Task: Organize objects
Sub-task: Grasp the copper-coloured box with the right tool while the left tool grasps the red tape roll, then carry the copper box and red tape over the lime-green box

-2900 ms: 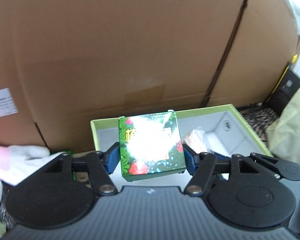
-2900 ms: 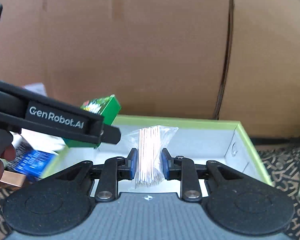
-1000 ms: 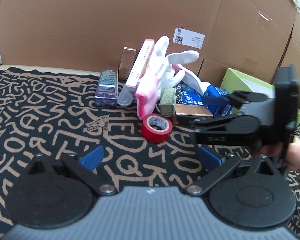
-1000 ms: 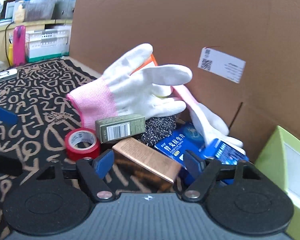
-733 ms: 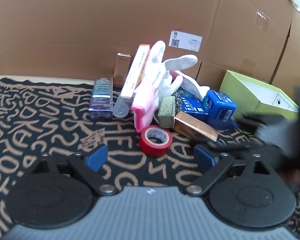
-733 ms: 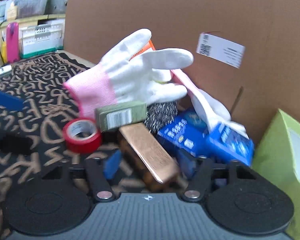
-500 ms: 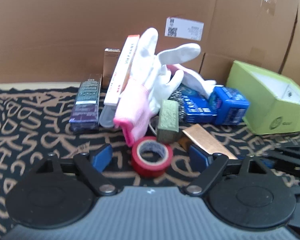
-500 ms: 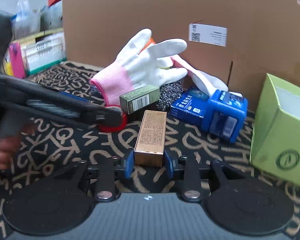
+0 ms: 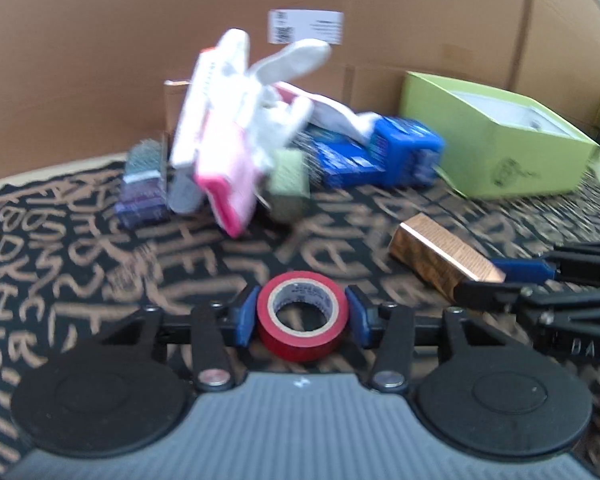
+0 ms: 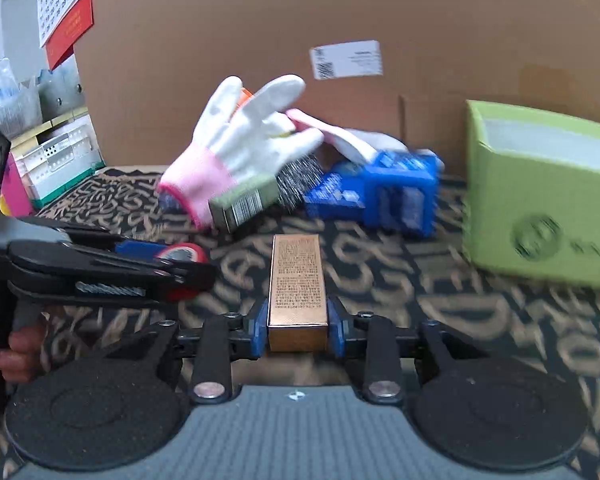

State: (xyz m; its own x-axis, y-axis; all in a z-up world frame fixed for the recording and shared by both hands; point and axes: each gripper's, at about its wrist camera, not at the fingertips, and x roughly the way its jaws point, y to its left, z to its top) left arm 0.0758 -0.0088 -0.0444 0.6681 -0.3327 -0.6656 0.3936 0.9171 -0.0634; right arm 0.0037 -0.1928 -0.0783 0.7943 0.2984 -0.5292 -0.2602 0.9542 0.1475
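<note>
My left gripper (image 9: 302,316) is shut on a red tape roll (image 9: 302,314), held between its blue pads above the patterned mat. It also shows in the right wrist view (image 10: 156,258) at the left, with the red tape roll (image 10: 184,254) in it. My right gripper (image 10: 297,330) is shut on a long copper box (image 10: 297,280) that points forward. In the left wrist view the copper box (image 9: 440,254) sits at the right in the right gripper (image 9: 500,276). The open green box (image 9: 496,144) stands at the back right, and it also shows in the right wrist view (image 10: 540,200).
A pile lies against the cardboard wall (image 10: 340,20): a white and pink glove (image 10: 236,148), a small olive box (image 10: 244,204), a steel scourer (image 10: 300,184), blue packets (image 10: 388,196) and a purple box (image 9: 140,200). A patterned black mat (image 9: 60,260) covers the table.
Both grippers were open over the pile. The right one closed on the copper box and the left one closed on the red tape roll; both pulled back from the pile.
</note>
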